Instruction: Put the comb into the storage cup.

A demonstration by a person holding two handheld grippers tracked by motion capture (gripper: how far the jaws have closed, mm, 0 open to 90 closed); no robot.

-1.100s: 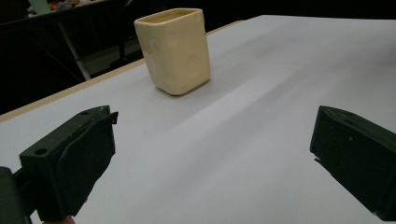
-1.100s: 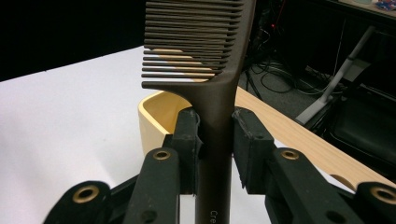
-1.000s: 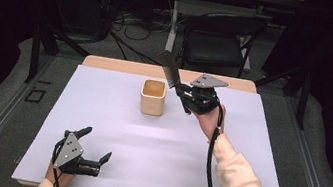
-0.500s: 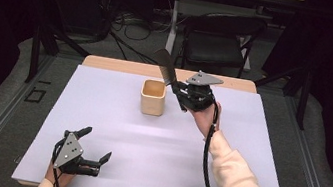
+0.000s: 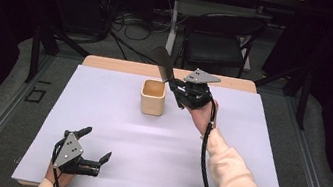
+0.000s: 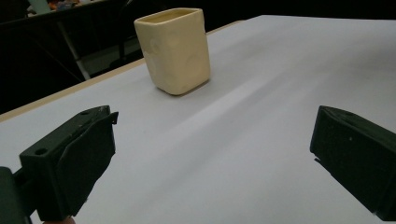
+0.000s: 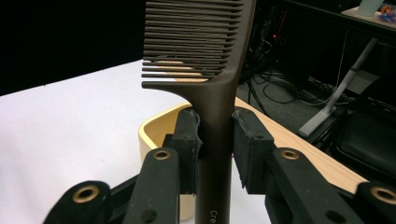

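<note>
The right hand-held gripper (image 5: 172, 83) is clamped on the handle of a dark comb (image 7: 205, 70), teeth end raised, just at the 3 o'clock side of the cream cup (image 5: 152, 97). The cup stands upright near the surface's (image 5: 246, 151) far edge. At 7 o'clock from the cup, well apart, the left hand-held gripper (image 5: 94, 150) rests with jaws spread and nothing between them.

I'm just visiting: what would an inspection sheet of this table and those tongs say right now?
Surface: white sheet over a wooden table.
Job's things: dark comb; cream cup, upright.
Clutter: nothing seen.
Tongs: right tongs clamp the comb's handle, teeth upward, beside the cup; left tongs open, low near the front edge.
Cables: black cable trails along the right sleeve.
Surroundings: dark room, chair, floor wiring.
</note>
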